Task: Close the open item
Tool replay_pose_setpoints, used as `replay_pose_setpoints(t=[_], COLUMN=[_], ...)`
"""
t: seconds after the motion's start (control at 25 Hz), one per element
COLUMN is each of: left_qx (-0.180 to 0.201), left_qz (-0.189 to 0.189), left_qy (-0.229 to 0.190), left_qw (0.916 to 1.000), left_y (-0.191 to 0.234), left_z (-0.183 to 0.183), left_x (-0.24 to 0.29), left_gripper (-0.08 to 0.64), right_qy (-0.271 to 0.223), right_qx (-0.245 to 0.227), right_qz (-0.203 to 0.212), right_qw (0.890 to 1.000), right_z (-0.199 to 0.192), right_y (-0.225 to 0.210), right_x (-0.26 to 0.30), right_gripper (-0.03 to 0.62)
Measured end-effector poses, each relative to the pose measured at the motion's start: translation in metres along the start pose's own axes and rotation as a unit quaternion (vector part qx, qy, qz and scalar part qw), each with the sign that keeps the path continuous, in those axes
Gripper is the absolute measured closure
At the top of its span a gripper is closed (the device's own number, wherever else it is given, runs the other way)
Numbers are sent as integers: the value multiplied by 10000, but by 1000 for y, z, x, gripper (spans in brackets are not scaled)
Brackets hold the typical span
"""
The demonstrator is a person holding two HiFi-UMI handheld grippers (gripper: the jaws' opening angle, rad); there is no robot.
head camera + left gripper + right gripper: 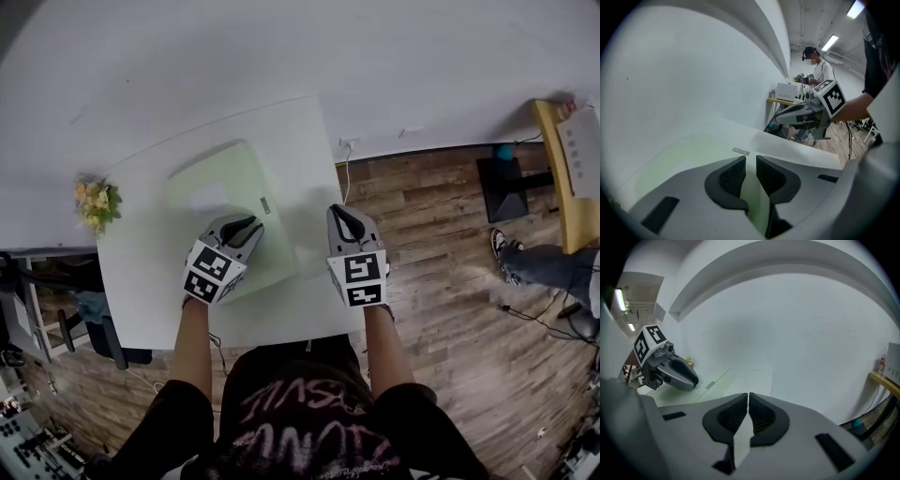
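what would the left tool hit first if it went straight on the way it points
Probably the pale green flat item: the left tool is over it, pointing along its top. Depth is unclear; otherwise the wall.

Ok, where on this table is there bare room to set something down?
Bare table: the near-left stretch between the flowers and the left tool, and the far strip beyond the right tool. The middle is crowded: the pale green flat item fills it, with the left tool over its near corner.

Smooth matt white table [141,291]; matt pale-green item [225,202]; wood-plank floor [441,234].
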State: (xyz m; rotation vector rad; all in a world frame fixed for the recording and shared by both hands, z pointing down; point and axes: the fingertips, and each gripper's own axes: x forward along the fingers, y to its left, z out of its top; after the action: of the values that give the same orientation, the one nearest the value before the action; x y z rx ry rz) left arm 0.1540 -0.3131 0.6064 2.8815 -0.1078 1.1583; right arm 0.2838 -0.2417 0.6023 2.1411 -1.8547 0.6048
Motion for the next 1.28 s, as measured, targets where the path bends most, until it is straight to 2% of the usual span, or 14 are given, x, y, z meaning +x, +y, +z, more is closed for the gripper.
replay_pose_setpoints(t=[0.24, 0.44, 0.76, 1.0, 1.28], left_qx=[28, -166, -248, -18, -309], left_qz=[-18, -140, -89, 18, 477], left_qy=[374, 473, 551, 382, -289], left_qw=[9993, 9986, 9981, 9993, 9980], left_y=[-1, -2, 0, 0, 14], left_z=[-8, -10, -10, -3, 12], left_x=[13, 18, 21, 11, -22], left_gripper=[488, 489, 491, 500, 508], right_qy=[54, 131, 94, 60, -61], right_qx=[54, 73, 40, -116, -312], right_qz=[-42, -50, -49, 39, 171], right_qw=[10000, 9999, 9999, 9999, 9993], right_z=[-7, -17, -10, 1, 21], right_y=[-7, -9, -9, 4, 26], right_x=[-3, -4, -5, -7, -10], right_gripper=[566, 566, 566, 566, 566])
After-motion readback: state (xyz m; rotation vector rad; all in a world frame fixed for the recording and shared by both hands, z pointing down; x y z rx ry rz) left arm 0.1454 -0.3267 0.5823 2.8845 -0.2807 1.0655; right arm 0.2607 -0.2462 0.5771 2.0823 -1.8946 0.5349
